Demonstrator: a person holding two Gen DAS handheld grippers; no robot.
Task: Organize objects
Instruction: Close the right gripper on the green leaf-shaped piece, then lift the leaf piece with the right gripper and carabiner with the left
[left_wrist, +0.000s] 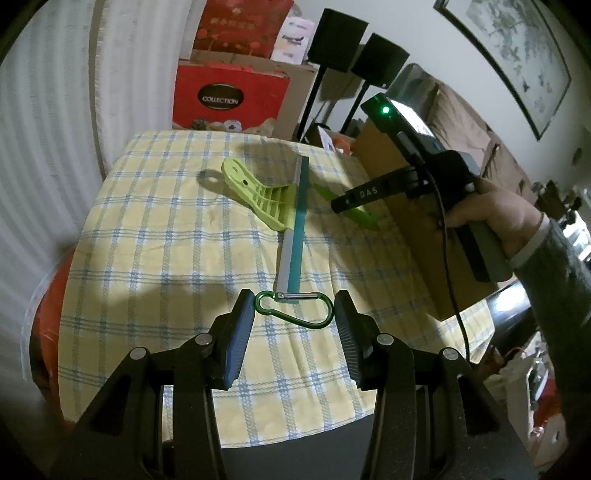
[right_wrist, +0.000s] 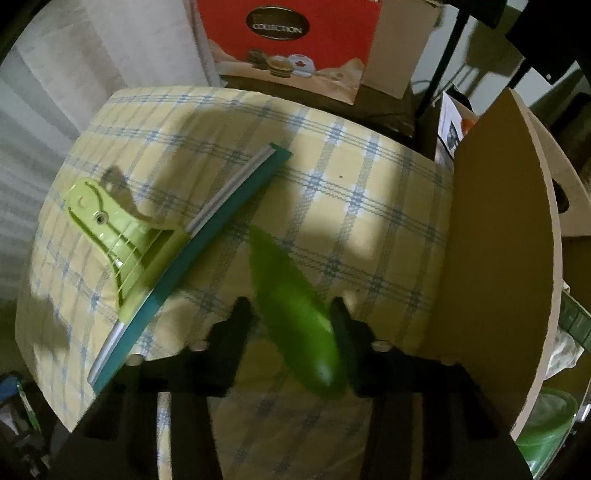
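Little looks sorted yet, as I judge it: everything is still lying on the checked bench (left_wrist: 147, 229). The squeegee (left_wrist: 291, 221) is stretching across the middle; the green pod (right_wrist: 295, 314) beside it is sitting between the right gripper (right_wrist: 291, 314), whose grip I cannot tell through blur; at the squeegee's near end, the left gripper (left_wrist: 294, 314) is standing apart around the carabiner (left_wrist: 295, 308).

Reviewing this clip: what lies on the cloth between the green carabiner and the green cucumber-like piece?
The squeegee: in the left wrist view its long blade runs from the carabiner up past the green piece.
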